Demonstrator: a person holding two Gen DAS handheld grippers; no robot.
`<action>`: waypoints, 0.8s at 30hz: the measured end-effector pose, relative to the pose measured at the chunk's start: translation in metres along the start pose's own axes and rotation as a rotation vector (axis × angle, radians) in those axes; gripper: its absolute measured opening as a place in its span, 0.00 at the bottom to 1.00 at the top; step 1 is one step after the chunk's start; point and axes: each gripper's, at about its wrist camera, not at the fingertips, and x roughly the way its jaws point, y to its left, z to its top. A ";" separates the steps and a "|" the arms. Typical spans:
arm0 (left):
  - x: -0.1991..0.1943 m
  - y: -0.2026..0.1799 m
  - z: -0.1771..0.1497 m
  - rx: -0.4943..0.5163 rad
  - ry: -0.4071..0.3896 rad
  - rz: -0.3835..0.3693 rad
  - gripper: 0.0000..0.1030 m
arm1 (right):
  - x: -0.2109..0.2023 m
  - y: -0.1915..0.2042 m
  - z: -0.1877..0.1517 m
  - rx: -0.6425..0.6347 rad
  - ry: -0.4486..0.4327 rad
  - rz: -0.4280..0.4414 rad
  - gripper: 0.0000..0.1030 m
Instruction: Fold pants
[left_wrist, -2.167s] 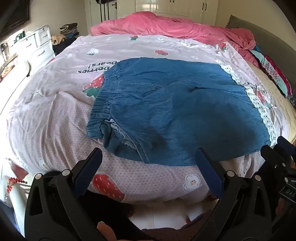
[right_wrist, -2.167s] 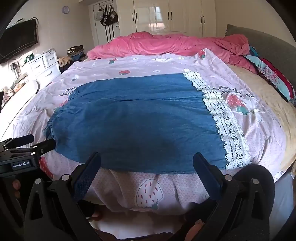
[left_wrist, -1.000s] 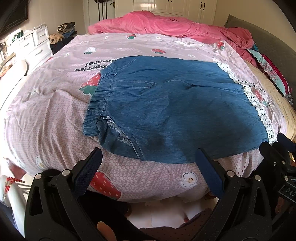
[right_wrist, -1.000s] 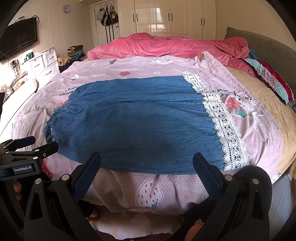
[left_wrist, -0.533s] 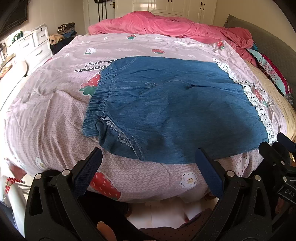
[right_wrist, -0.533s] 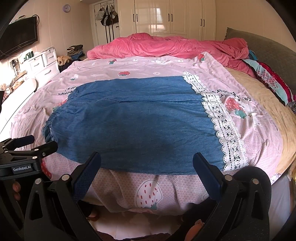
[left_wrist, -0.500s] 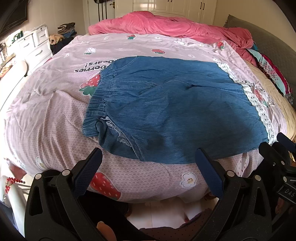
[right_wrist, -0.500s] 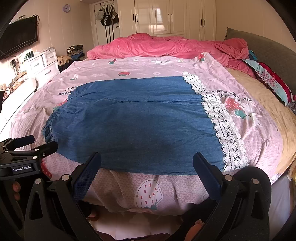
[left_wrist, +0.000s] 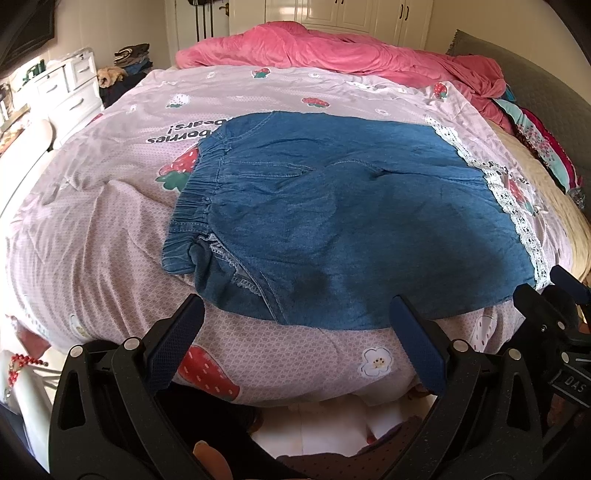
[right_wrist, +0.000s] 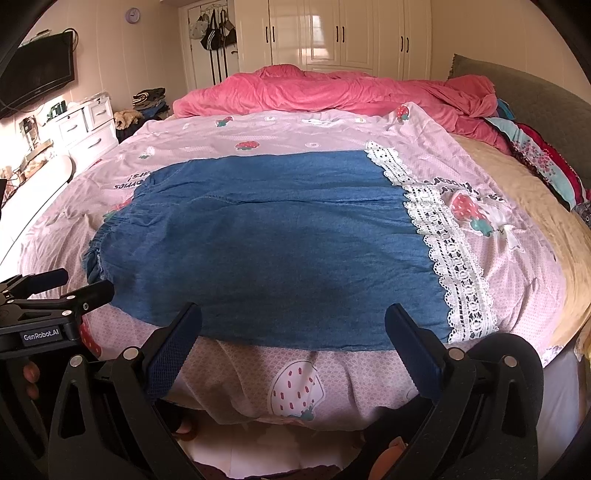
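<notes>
Blue denim pants (left_wrist: 332, 221) lie flat on the pink strawberry-print bed cover (left_wrist: 92, 221), elastic waistband at the left, white lace hem (right_wrist: 439, 236) at the right. The same pants (right_wrist: 266, 243) fill the middle of the right wrist view. My left gripper (left_wrist: 295, 343) hangs open over the bed's near edge, just short of the pants' near edge by the waist end. My right gripper (right_wrist: 291, 343) is open too, near the hem end, holding nothing. Each gripper shows at the side of the other's view: the right gripper (left_wrist: 565, 291) and the left gripper (right_wrist: 62, 284).
A rumpled pink duvet (right_wrist: 332, 92) lies across the far end of the bed. Colourful folded bedding (right_wrist: 539, 158) and a grey headboard (right_wrist: 535, 96) line the right side. White drawers (right_wrist: 85, 125) stand at the left, wardrobes (right_wrist: 351, 37) at the back. Floor shows below the bed edge.
Both grippers have drawn back and risen slightly over the past two seconds; in the last half second almost nothing moved. The pants lie as before.
</notes>
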 end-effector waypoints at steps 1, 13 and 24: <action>0.001 0.000 0.000 0.000 0.000 0.000 0.91 | 0.001 0.000 0.001 -0.001 0.001 0.001 0.96; 0.011 0.004 0.018 -0.008 -0.007 -0.029 0.91 | 0.023 0.000 0.021 -0.026 0.009 0.023 0.96; 0.033 0.021 0.051 -0.048 0.001 -0.063 0.91 | 0.061 0.011 0.062 -0.080 0.042 0.072 0.96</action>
